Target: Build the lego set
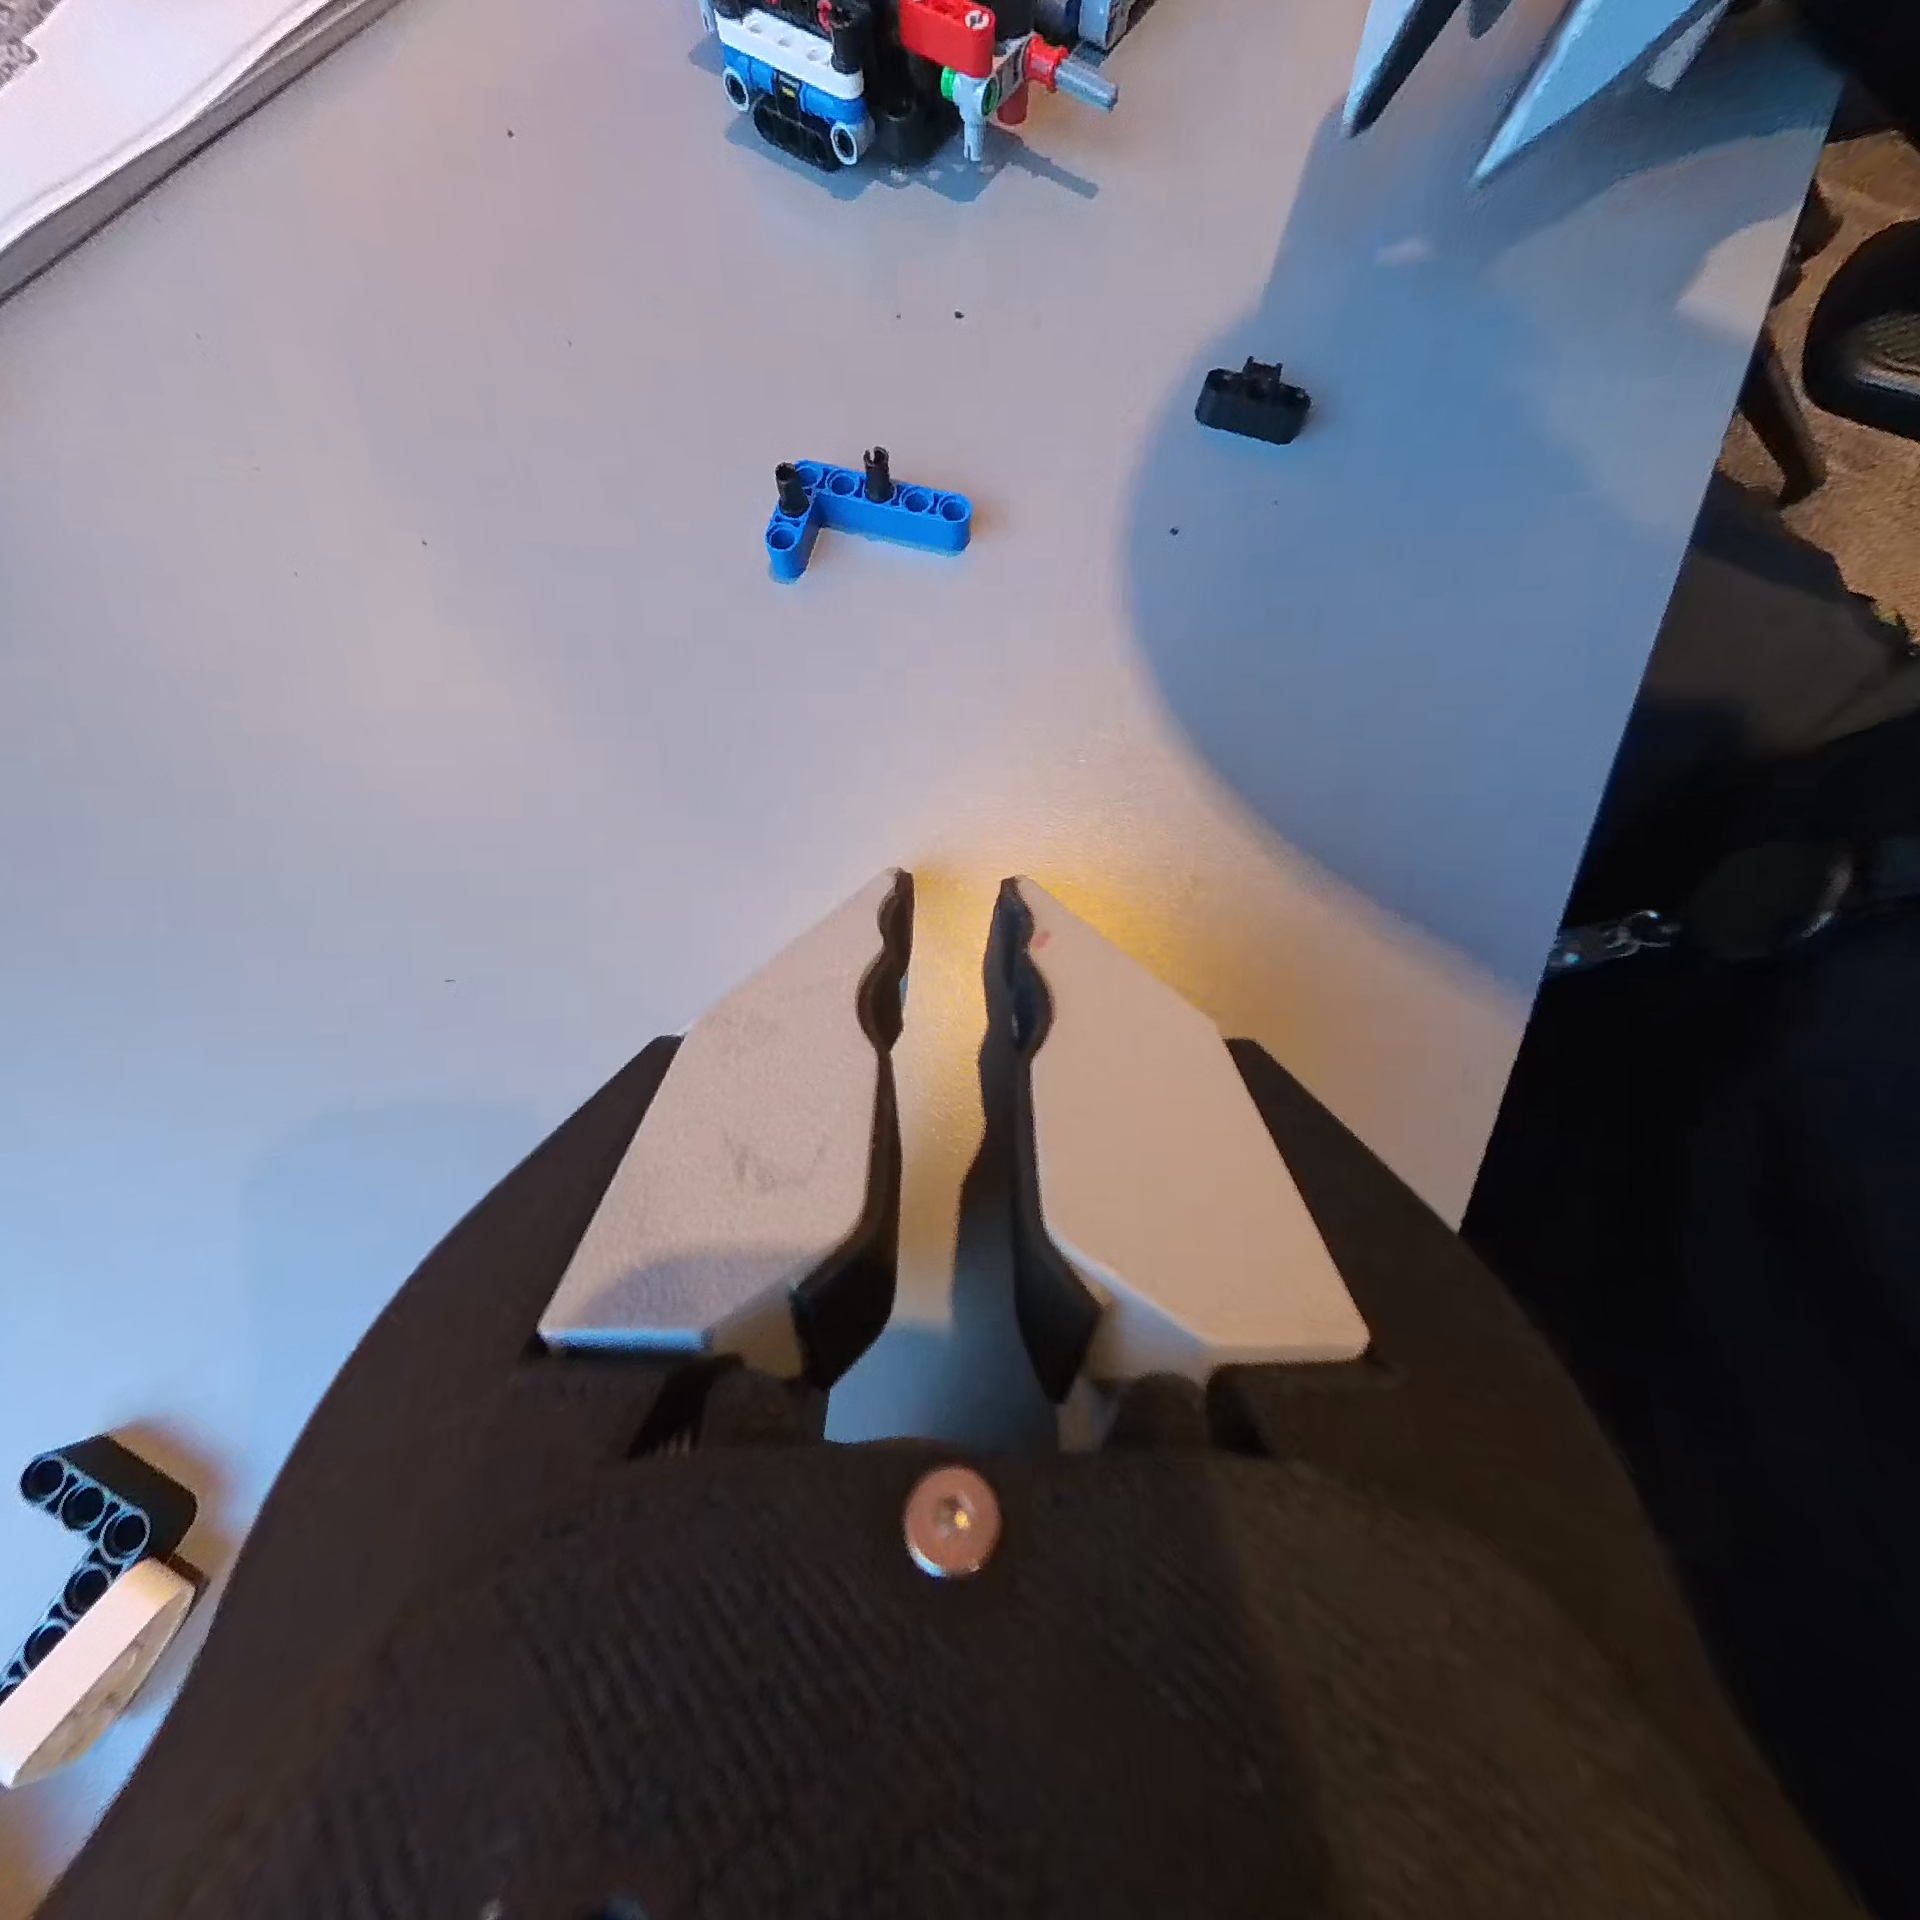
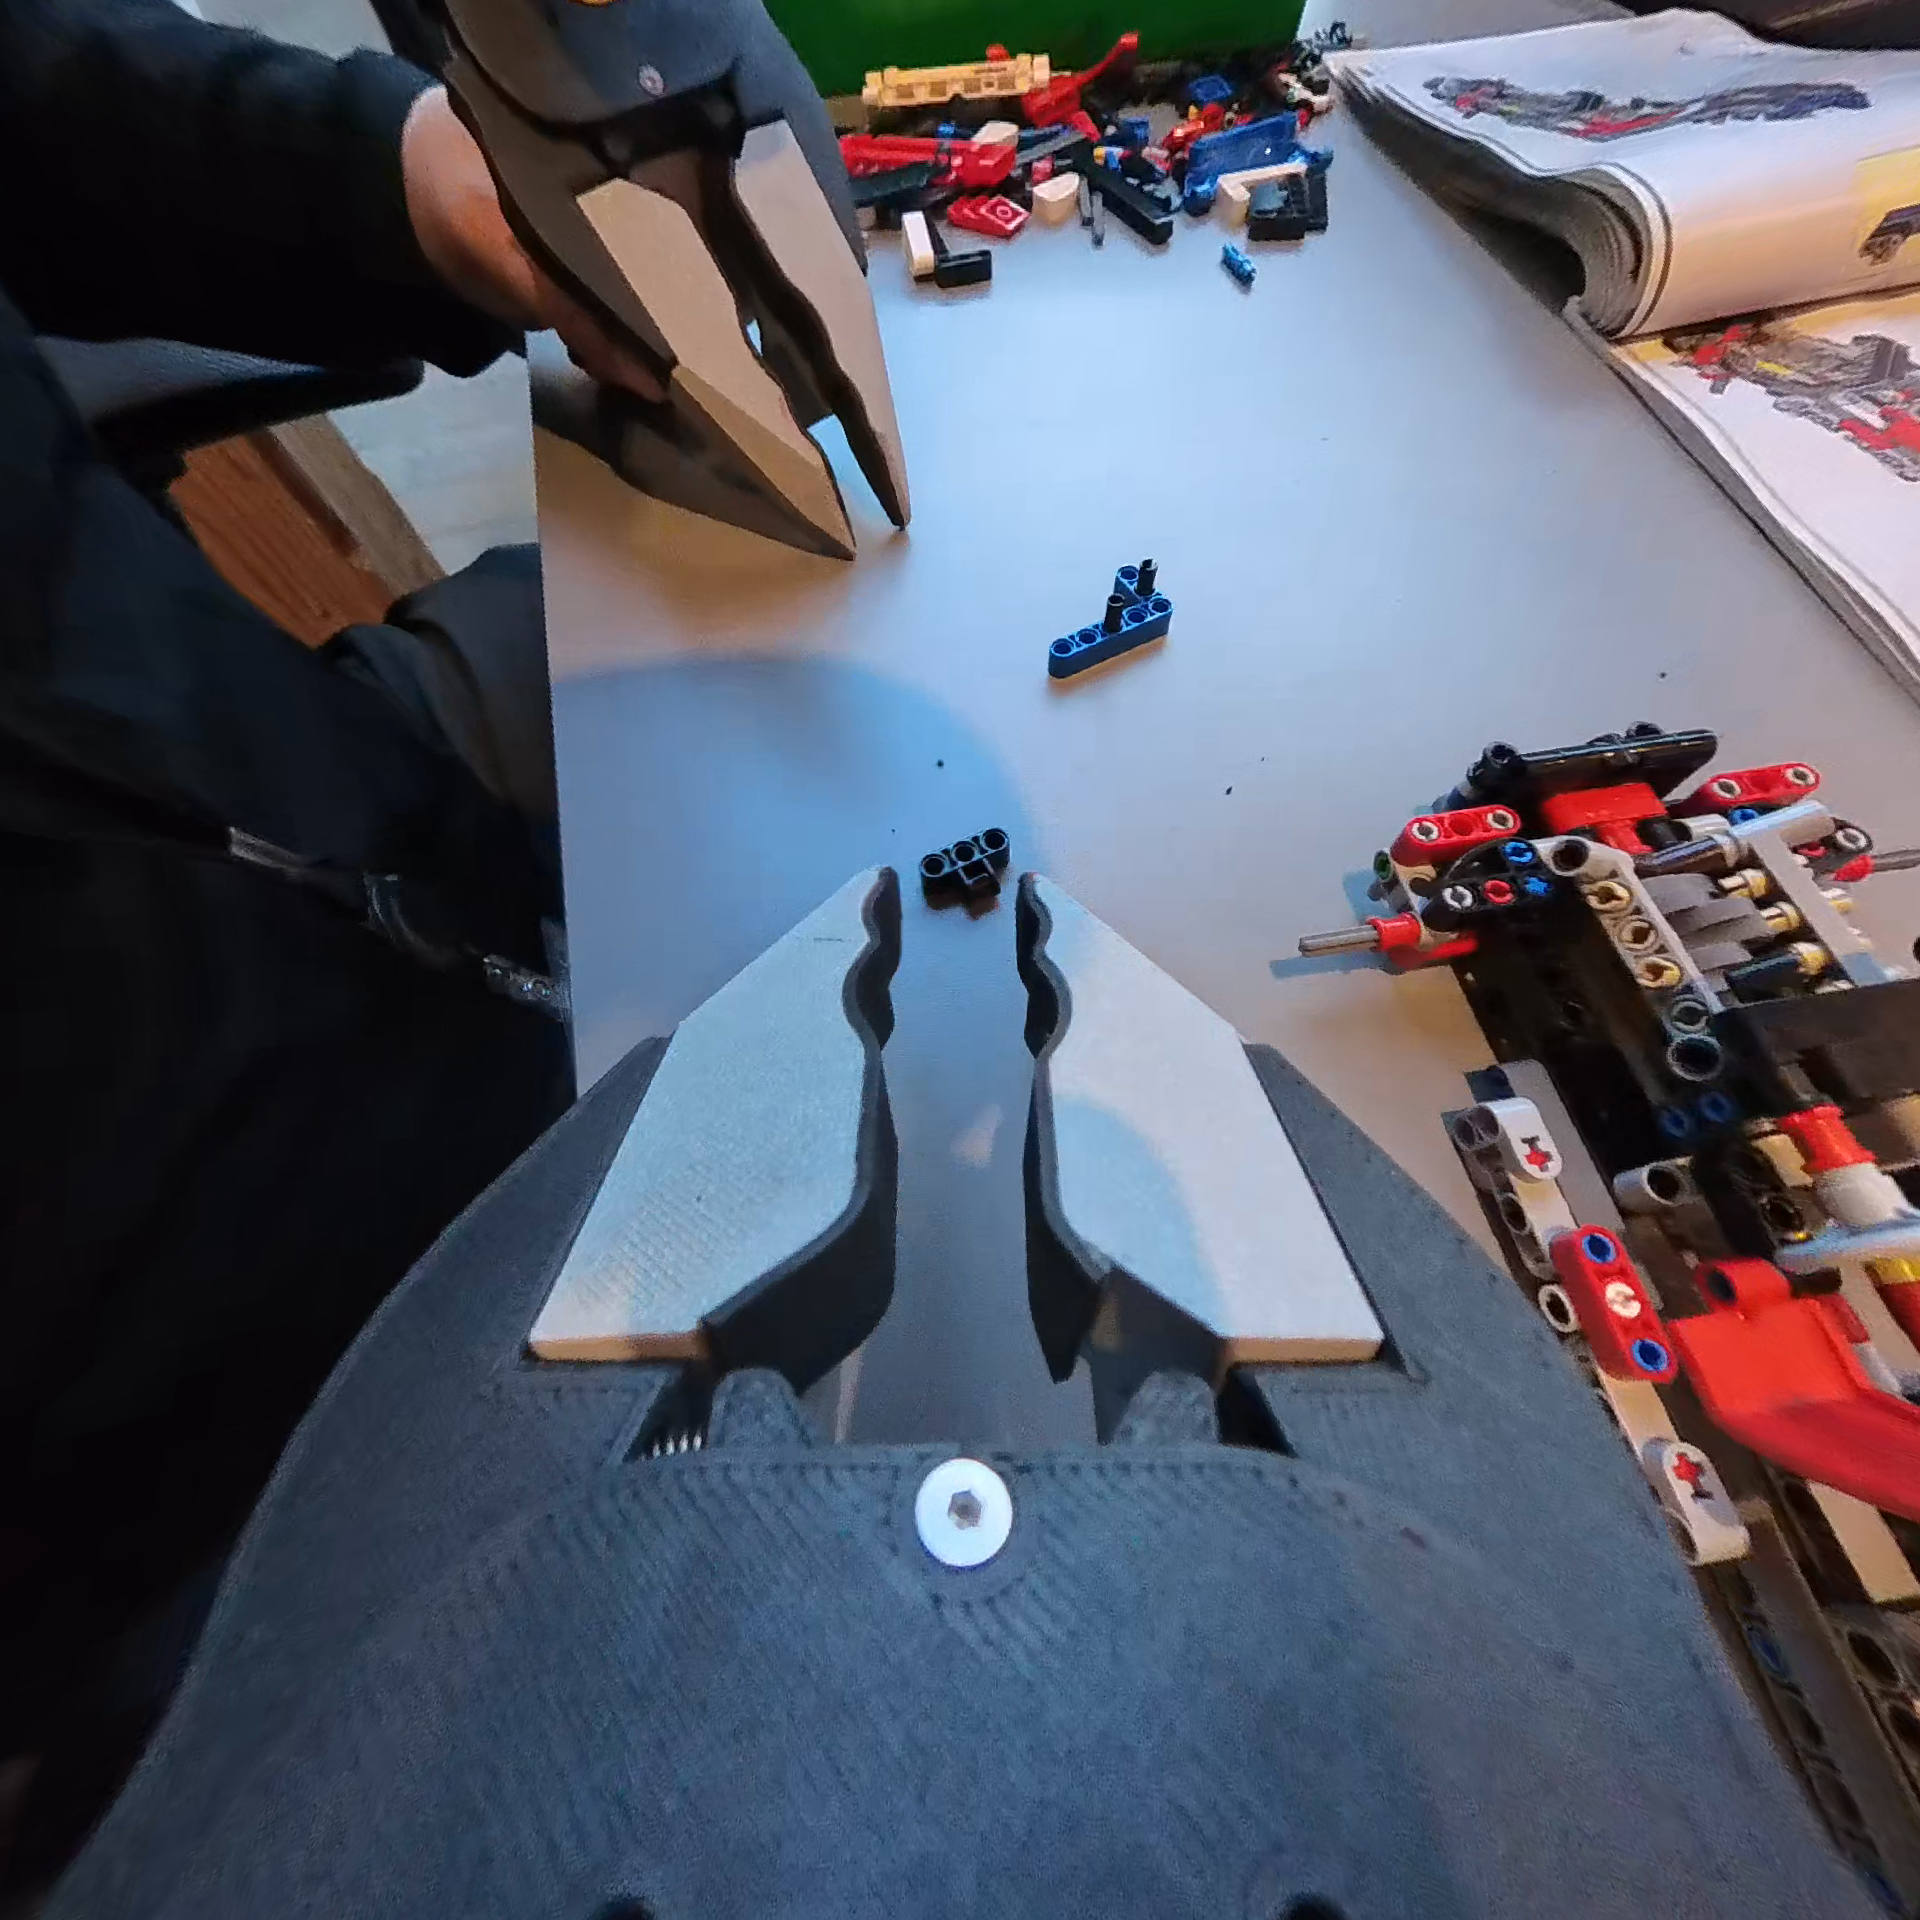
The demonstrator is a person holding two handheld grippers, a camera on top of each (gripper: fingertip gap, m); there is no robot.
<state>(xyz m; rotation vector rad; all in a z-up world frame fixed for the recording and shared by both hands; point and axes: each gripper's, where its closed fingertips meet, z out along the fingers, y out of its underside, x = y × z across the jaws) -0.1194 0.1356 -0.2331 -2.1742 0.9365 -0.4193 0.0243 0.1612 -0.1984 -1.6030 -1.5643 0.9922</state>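
Observation:
A blue L-shaped beam [image 1: 868,514] with two black pins stands on the grey table, well ahead of my left gripper [image 1: 956,894], which is open by a narrow gap and empty. A small black connector [image 1: 1252,405] lies farther right. In the right wrist view the black connector [image 2: 966,857] lies just past the tips of my right gripper [image 2: 956,883], which is open and empty. The blue beam [image 2: 1112,623] lies beyond it. The left gripper [image 2: 873,535] points down at the table's left side. The partly built red, black and grey model [image 2: 1662,1039] sits to the right.
A pile of loose pieces [image 2: 1091,156] lies at the far end, before a green box [image 2: 1039,26]. Open instruction booklets [image 2: 1662,156] lie at the far right. A black beam [image 1: 83,1527] and a white piece [image 1: 94,1652] lie near the left gripper. The table edge [image 2: 551,727] runs along the left. To the small black connector [image 1: 1252,405]: right tips about 4 cm, left tips about 12 cm.

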